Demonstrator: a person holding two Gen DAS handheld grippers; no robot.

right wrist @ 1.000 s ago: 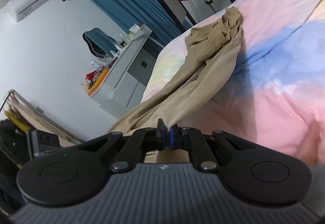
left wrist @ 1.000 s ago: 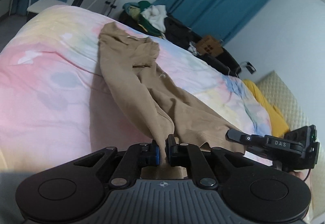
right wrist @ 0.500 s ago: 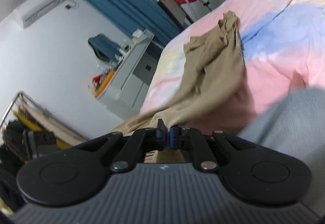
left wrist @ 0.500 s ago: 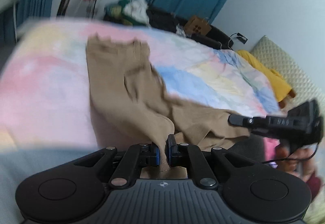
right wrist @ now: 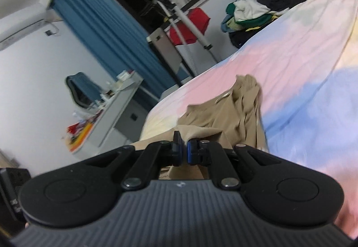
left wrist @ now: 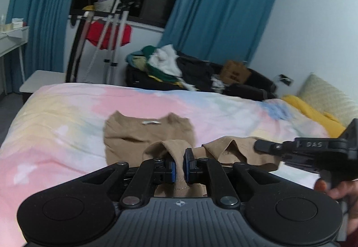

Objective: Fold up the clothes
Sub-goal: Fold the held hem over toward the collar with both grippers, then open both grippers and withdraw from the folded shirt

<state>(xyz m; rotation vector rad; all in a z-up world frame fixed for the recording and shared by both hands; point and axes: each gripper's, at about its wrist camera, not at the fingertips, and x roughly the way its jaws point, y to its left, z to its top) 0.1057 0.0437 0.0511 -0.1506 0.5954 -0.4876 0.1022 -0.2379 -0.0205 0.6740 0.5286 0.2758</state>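
The left tongs (left wrist: 178,166) are held low and level over the near edge of the bed (left wrist: 67,117), pointing across it toward the far edge, and are clamped on a hem of the tan garment (left wrist: 138,135), which passes up between the blue pads (left wrist: 171,167) and bulges in a loop just beyond them. The right tongs (right wrist: 183,153) sit beside them on the right, rolled to one side so the bed tilts in their view; their pads are pressed together on another bit of the same cloth. In the left wrist view the right tongs (left wrist: 259,147) reach in from the right edge, with the person's hand (left wrist: 335,186) gripping the handle.

The garment lies on the pastel cover near the bed's near edge, toward its left side. Its far part lies flat with a pale label (left wrist: 151,122) showing at the neckline. The near part is lifted and doubled back toward the tongs, rumpled in folds between the two grips.
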